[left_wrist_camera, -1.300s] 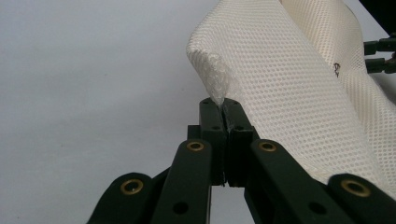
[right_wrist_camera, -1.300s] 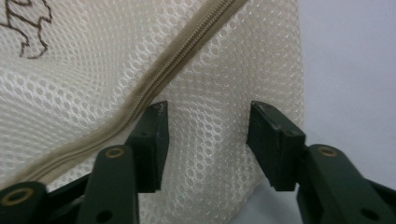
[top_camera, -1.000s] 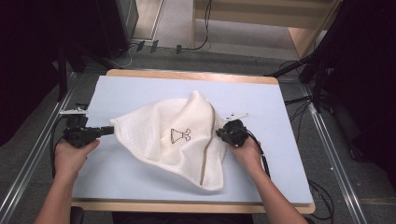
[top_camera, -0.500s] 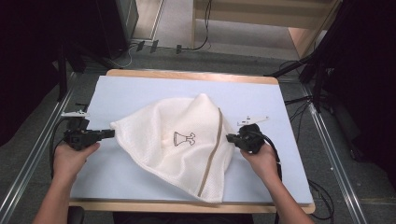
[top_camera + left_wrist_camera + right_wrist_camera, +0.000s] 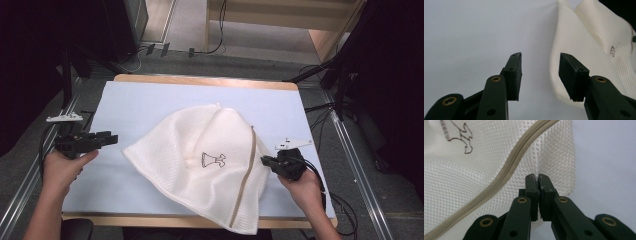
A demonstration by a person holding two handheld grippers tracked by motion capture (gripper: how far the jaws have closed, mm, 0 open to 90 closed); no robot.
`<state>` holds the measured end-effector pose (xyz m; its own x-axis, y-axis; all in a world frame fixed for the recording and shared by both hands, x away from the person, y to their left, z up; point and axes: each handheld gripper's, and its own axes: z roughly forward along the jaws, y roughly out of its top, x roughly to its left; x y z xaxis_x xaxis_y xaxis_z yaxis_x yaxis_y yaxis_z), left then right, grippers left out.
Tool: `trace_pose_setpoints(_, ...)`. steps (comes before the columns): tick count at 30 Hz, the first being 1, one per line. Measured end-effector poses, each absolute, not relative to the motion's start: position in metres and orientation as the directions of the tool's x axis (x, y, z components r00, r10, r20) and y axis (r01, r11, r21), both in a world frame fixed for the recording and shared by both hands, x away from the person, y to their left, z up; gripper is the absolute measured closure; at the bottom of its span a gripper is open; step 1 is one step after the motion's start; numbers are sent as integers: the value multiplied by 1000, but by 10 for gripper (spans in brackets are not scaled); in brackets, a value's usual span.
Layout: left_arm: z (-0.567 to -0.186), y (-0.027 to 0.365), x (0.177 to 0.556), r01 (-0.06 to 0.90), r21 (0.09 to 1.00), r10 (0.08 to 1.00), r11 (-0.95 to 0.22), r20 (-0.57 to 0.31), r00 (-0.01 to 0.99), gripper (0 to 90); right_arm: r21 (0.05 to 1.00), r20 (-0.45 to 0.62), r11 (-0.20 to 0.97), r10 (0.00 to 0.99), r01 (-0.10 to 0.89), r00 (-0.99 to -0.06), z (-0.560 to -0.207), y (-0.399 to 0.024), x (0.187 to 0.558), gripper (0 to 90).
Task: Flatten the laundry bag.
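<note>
Bag: white mesh bag [image 5: 200, 165] with a tan zip [image 5: 245, 175], lying rumpled across the tabletop [image 5: 150, 100], its near end at the tabletop's front edge.
Right gripper: right gripper [image 5: 264, 161] at the bag's right side, beside the zip; jaws pressed together on a pinch of mesh.
Left gripper: left gripper [image 5: 111, 139] just off the bag's left edge, apart from it; jaws have just been opening, with nothing between them.
Step in hand: judged to be spreading or shifting the bag, the right side drawn out while the left is let go.
Next move: probably a fresh grip on the bag's left edge, calling for the parted jaws to straddle the thin mesh rim [image 5: 556, 75].
</note>
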<state>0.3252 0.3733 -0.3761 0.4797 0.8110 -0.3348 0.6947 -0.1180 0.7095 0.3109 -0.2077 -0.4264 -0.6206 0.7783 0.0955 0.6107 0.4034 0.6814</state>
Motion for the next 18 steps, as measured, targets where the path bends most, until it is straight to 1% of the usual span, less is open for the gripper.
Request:
trace_pose_setpoints(3,-375,356,336,693,703,796,-161,-323,512,519,656,118,389,793,646,-598,-434,-222,316,883)
trace_pose_setpoints(6,-375,339,346,687,698,781,-202,-308,543,506,641,153,368,799,673,-582,-439,-227,320,861)
trace_pose_setpoints(8,-374,330,354,686,692,772,-225,-303,559,500,649,158,360,797,670,-582,-439,-228,321,806)
trace_pose_setpoints(10,-374,320,361,683,692,761,-235,-306,572,487,667,148,358,796,654,-587,-437,-228,320,728)
trace_pose_setpoints(14,-374,301,376,659,702,745,-272,-280,606,455,703,162,325,792,632,-588,-429,-232,317,646)
trace_pose_setpoints(16,-376,291,386,653,699,734,-291,-275,621,436,726,158,307,796,615,-584,-426,-232,319,571)
trace_pose_setpoints(18,-379,280,395,658,687,727,-306,-278,628,418,735,157,294,803,611,-575,-424,-229,324,519)
